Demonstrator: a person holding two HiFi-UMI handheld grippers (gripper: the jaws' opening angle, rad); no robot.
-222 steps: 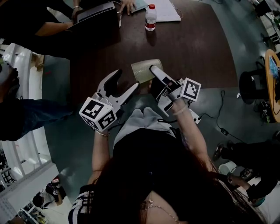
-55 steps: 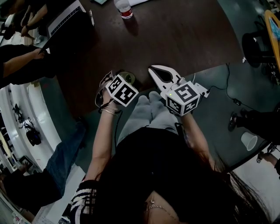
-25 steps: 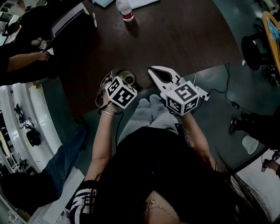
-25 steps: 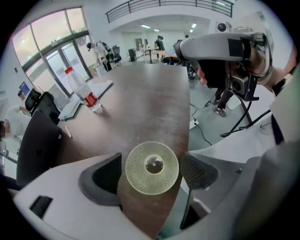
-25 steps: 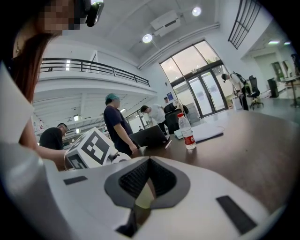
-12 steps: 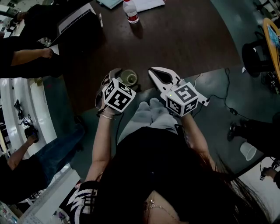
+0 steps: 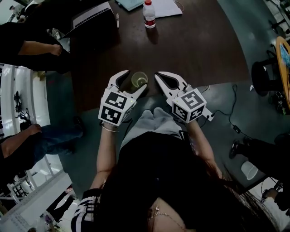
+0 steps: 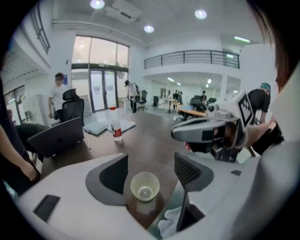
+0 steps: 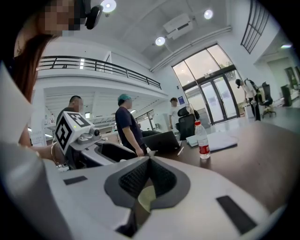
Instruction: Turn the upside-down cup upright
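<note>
- Dark brown wood is forming the long table [image 7: 195, 45], which is stretching away from the person over a grey-green floor [image 7: 217, 104]. The left gripper view is showing a bright white hall behind it, with tall glass doors [image 8: 101, 84] at the left, round ceiling lights overhead and a railed balcony [image 8: 192, 58] at the right.
- At the table's far left, a seated person's hand [image 7: 56, 49] is resting beside an open laptop [image 7: 93, 17]. To the right of that, a clear bottle [image 7: 148, 13] with a red label is standing next to some white papers [image 7: 168, 7].
- Off the table at the right, a black cable [image 7: 233, 124] is trailing across the floor, and a dark stool [image 7: 265, 81] is standing near the picture's edge.
- The person's pale-clad knees [image 7: 152, 120] are showing just under the table's near edge, below both grippers.
- The left gripper [image 7: 134, 79] is pointing down at the near edge of the table. Its jaws are standing apart and have just been closing a little.
- The cup [image 7: 139, 79], pale and translucent, is standing upright with its mouth up on the table's near edge. In the left gripper view it is sitting between the two dark pads, with a gap on each side, so neither pad is touching it.
- The right gripper [image 7: 159, 74] is lying just right of the cup, apart from it. Its jaws are pressing together pad to pad.
</note>
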